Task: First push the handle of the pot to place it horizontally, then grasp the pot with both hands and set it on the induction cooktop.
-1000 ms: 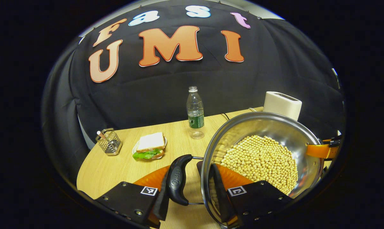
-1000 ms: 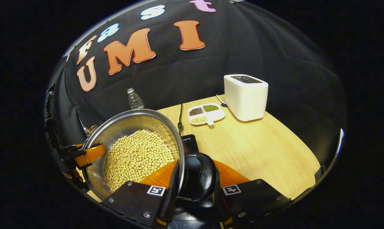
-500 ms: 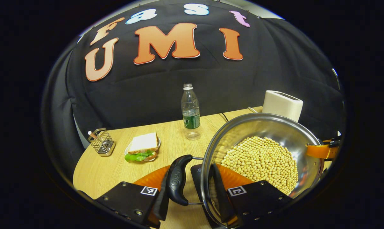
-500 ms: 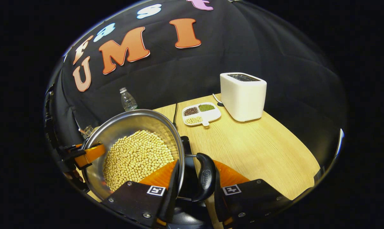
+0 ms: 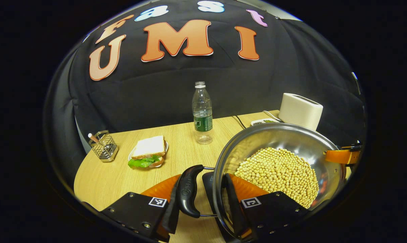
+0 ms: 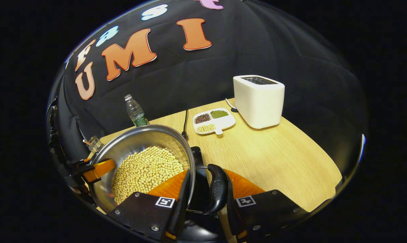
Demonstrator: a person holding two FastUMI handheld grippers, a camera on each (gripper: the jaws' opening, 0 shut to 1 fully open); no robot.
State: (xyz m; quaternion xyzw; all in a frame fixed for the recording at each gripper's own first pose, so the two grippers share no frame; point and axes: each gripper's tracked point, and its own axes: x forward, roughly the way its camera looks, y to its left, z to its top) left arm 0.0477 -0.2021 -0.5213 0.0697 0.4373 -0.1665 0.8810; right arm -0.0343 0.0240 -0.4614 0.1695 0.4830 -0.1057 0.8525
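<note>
We find the left claw [image 5: 200, 199] closed across the pot's [image 5: 284, 138] near rim: one finger sits inside the steel wall against the beans, the other outside, with the black loop handle [image 5: 189, 190] pressed between that finger and the wall. The right claw [image 6: 207, 195] has hold of the opposite side in the same way, one finger inside the rim, the other outside the second black handle [image 6: 218, 189]. In each view the other claw appears at the pot's far rim.

The pot [image 6: 139, 141] is a round, polished steel vessel, roughly half full of small pale yellow beans [image 5: 277, 172]. A dark glossy cooktop [image 6: 199, 157] shows directly below its right side; we cannot tell whether the base touches it.

The bench [image 5: 122, 175] is pale wood grain with a rounded front corner. Open surface lies left of the pot in the left gripper view, and a broad bare stretch runs to the bench edge [image 6: 291, 162] in the right gripper view.

The left gripper view gives a sandwich [image 5: 146, 156] with lettuce on a small plate, a wire holder [image 5: 103, 148] near the bench's left edge, and a clear plastic bottle [image 5: 202, 113] upright at the back. The right gripper view gives a white toaster [image 6: 259, 100], boxy with rounded corners, and just beside it a white divided tray [image 6: 213, 120] of dark, green and pale grains, with a black cable [image 6: 185, 123] running back from the cooktop.
</note>
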